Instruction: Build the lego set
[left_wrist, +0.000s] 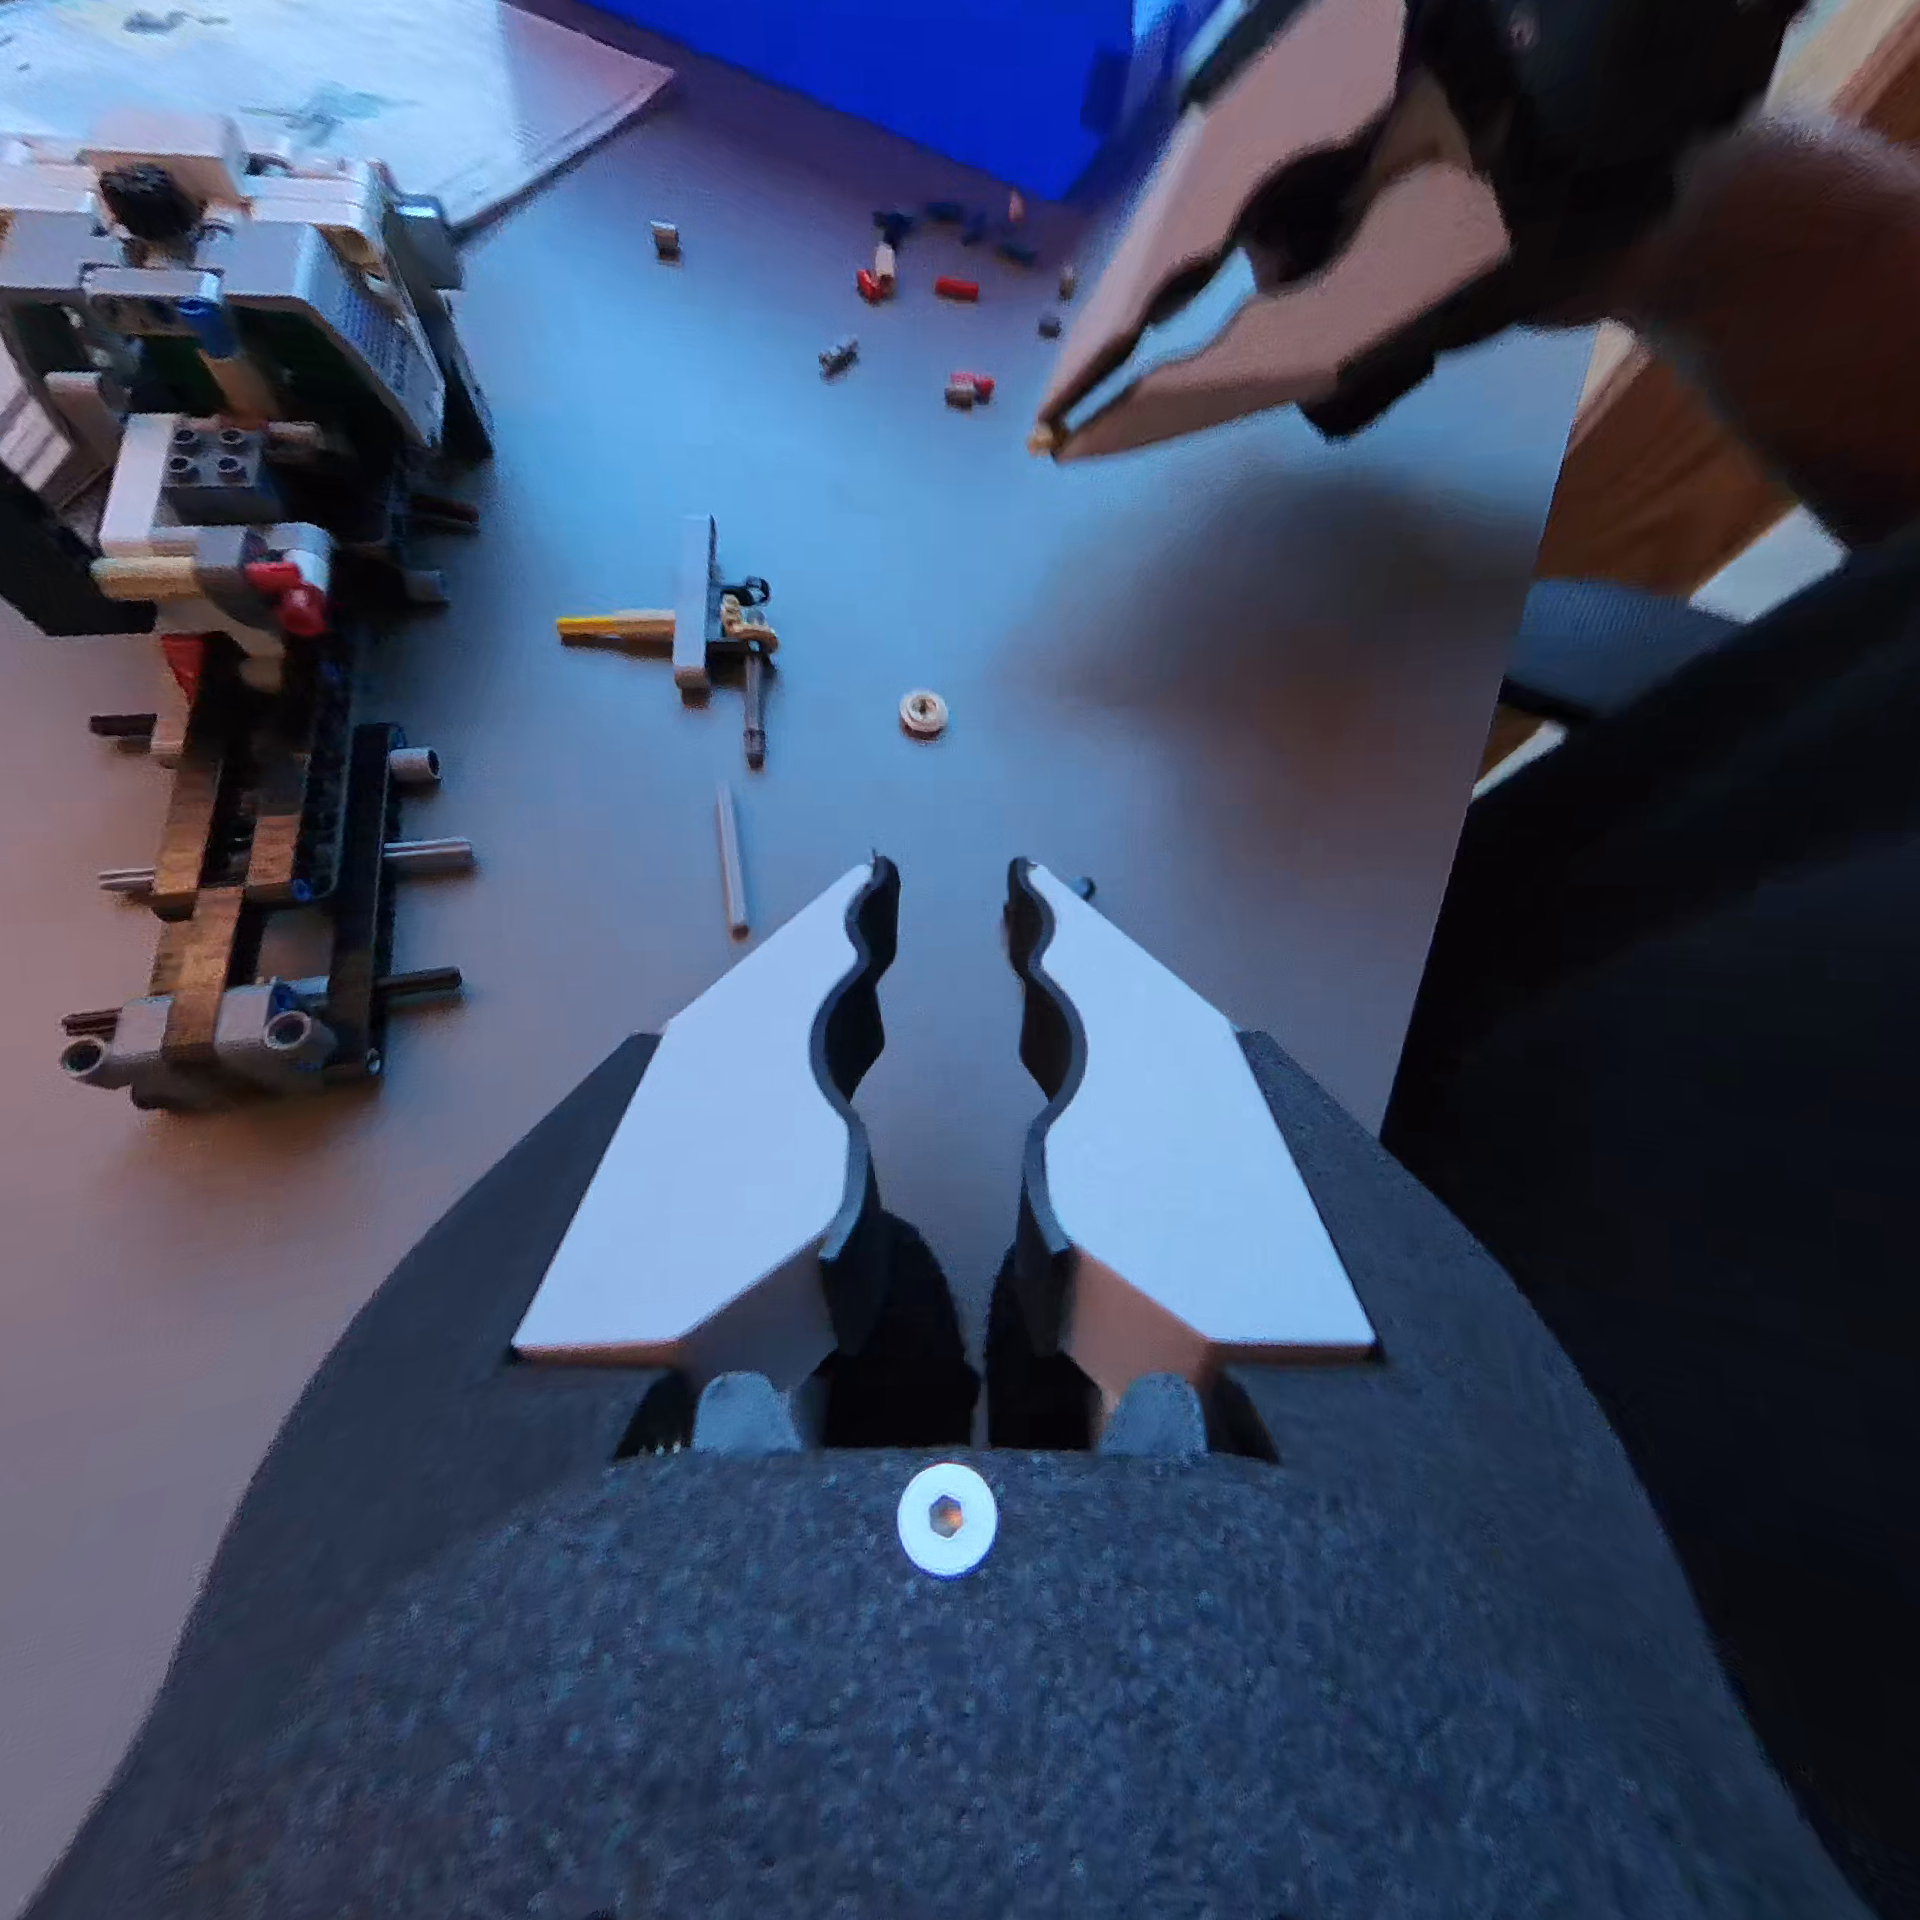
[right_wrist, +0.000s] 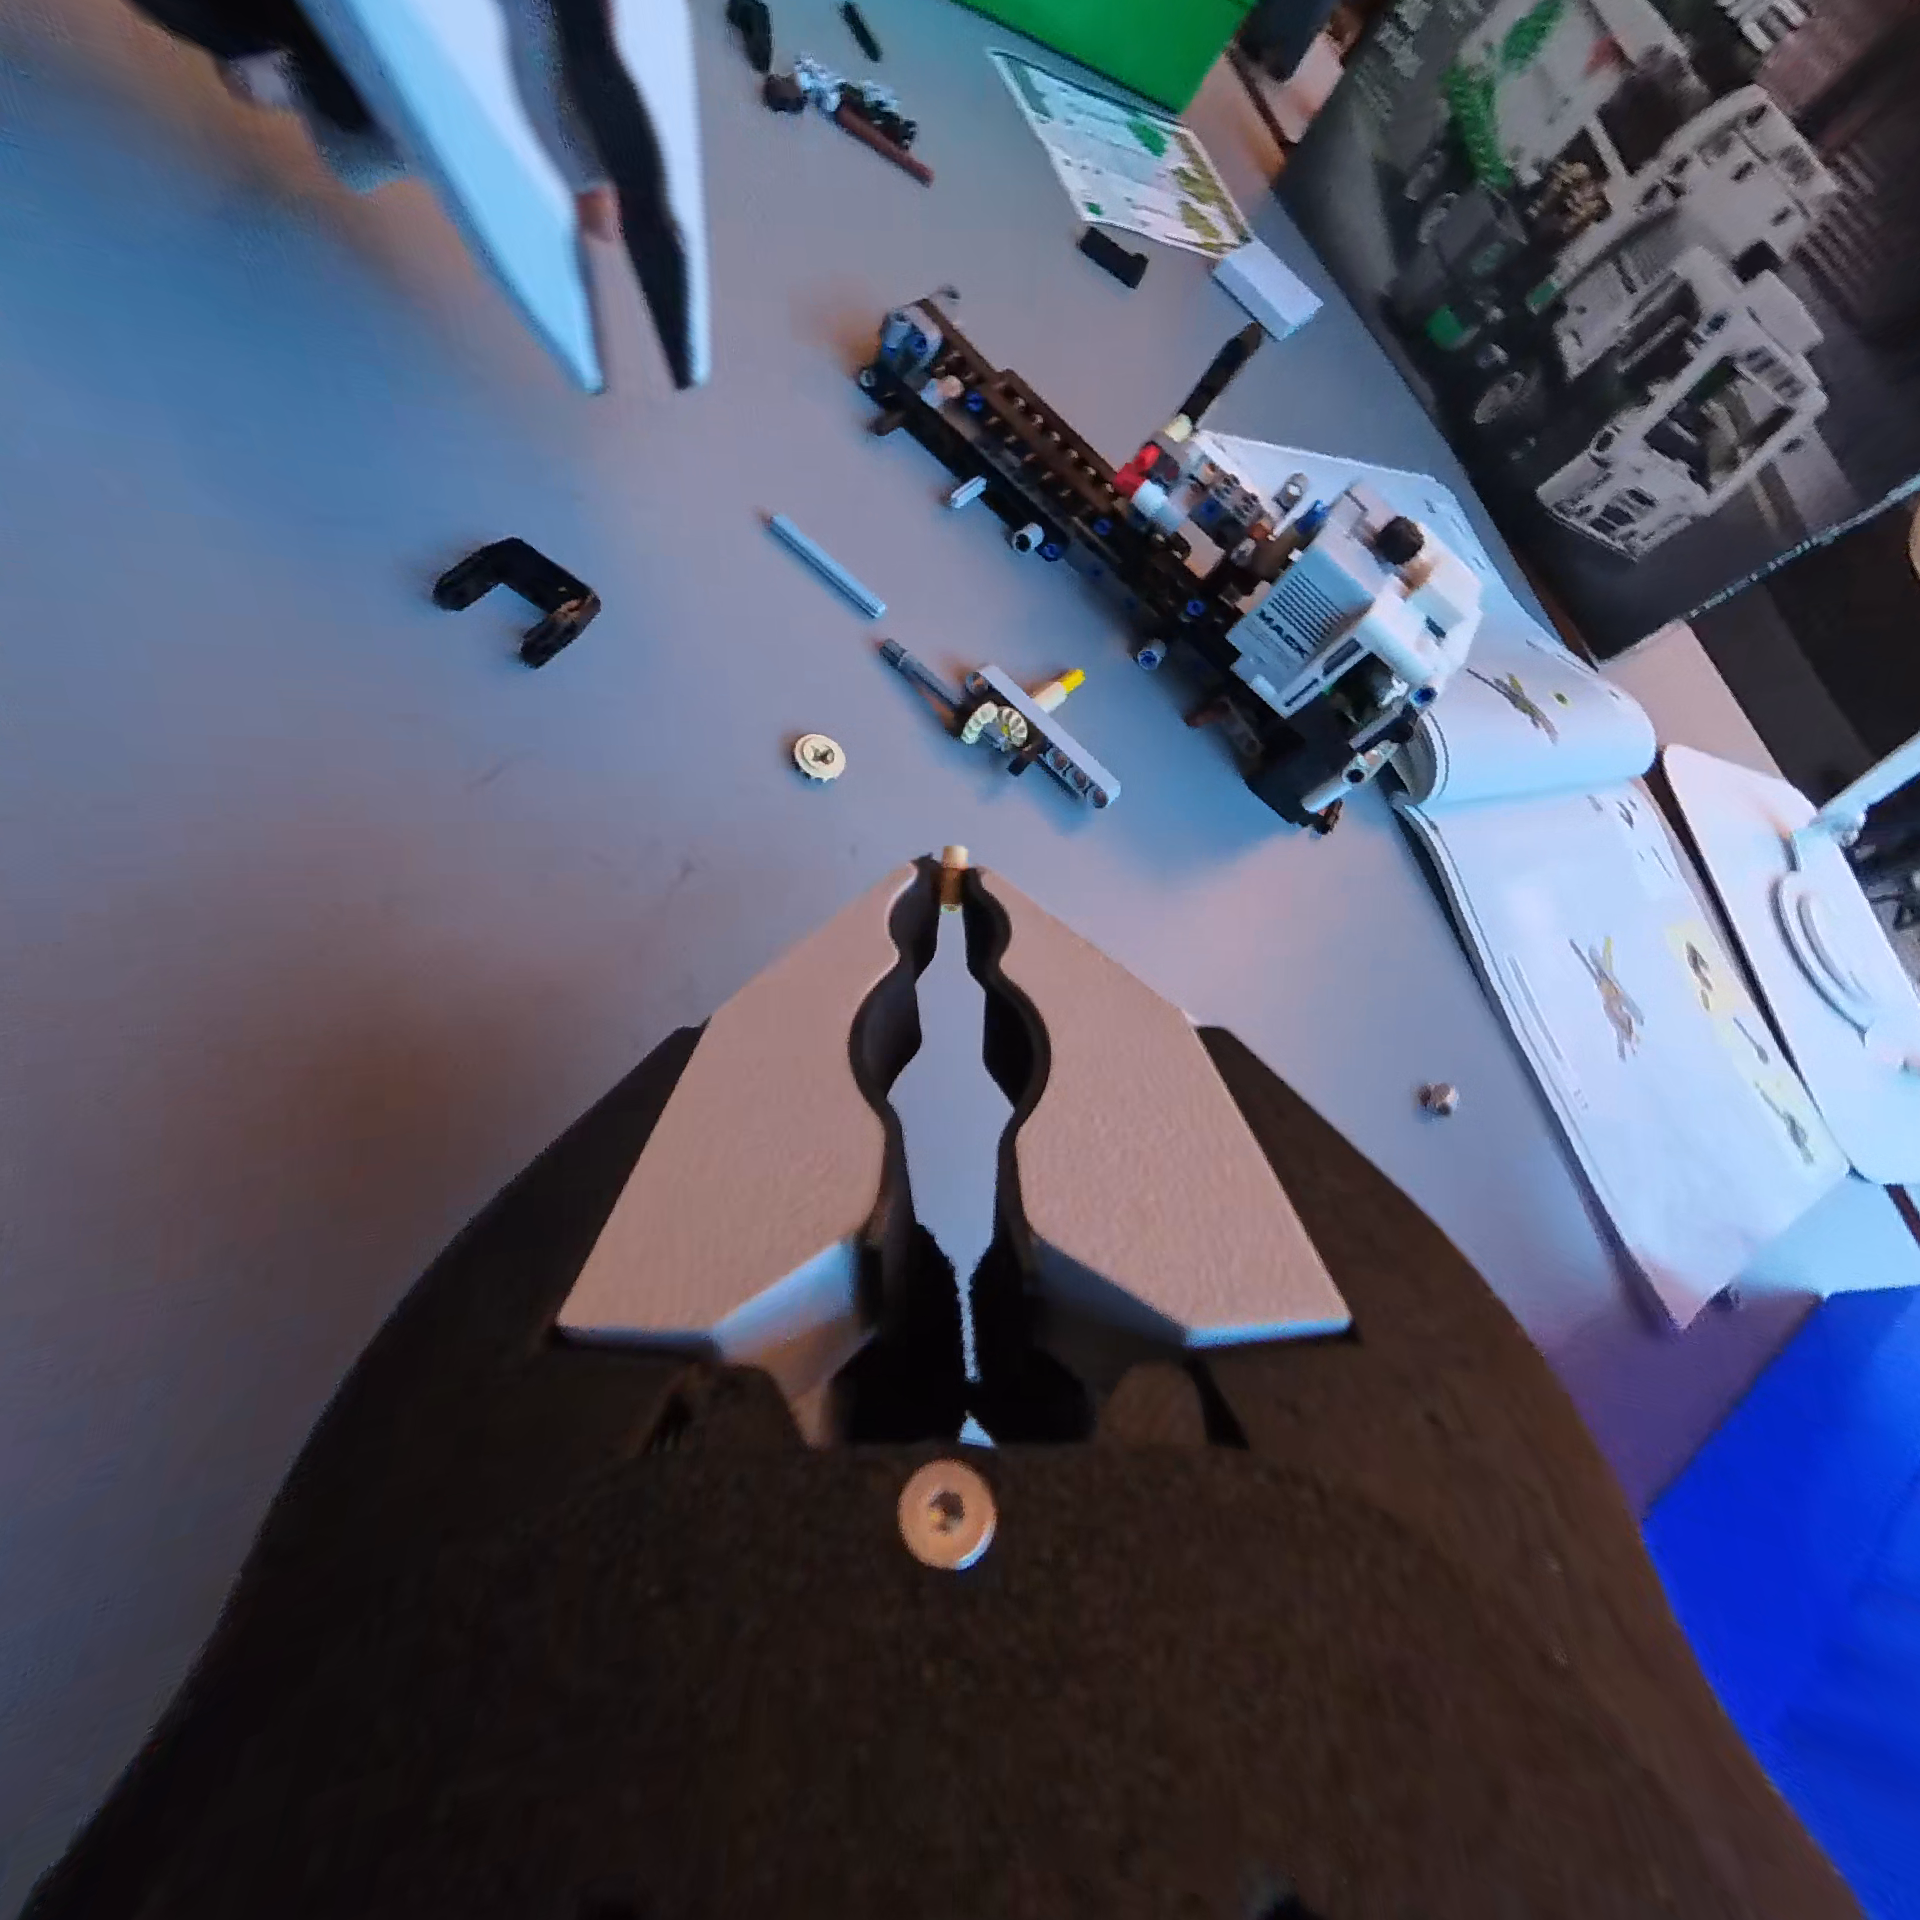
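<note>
My right gripper (right_wrist: 951, 878) is shut on a small tan pin (right_wrist: 951, 860), held above the grey table; it shows in the left wrist view (left_wrist: 1049, 442) too. My left gripper (left_wrist: 943, 883) is open and empty above the table, and shows in the right wrist view (right_wrist: 639, 379). The partly built truck chassis with white cab (left_wrist: 239, 582) (right_wrist: 1195, 540) lies on the table. A small grey beam assembly with a tan gear and yellow axle (left_wrist: 717, 623) (right_wrist: 1023, 722) lies nearby, beside a tan round gear (left_wrist: 923, 715) (right_wrist: 821, 753) and a grey axle (left_wrist: 731, 857) (right_wrist: 826, 566).
Loose red, blue and dark pieces (left_wrist: 935, 281) lie far off. A black bracket (right_wrist: 516, 597), the open instruction booklet (right_wrist: 1621, 935), a set box (right_wrist: 1621, 291), a sticker sheet (right_wrist: 1132, 156) and a blue bin (left_wrist: 883, 73) (right_wrist: 1808, 1538) stand around the table. The grippers' ends are close to 12 centimetres from one another. Between my left fingertips and the grey axle (left_wrist: 731, 857) there is roughly 6 centimetres. It is also in sight in the right wrist view (right_wrist: 828, 562). The right tips stand about 7 centimetres off the tan round gear (left_wrist: 923, 715). My right wrist view (right_wrist: 818, 747) looks at it from another angle.
</note>
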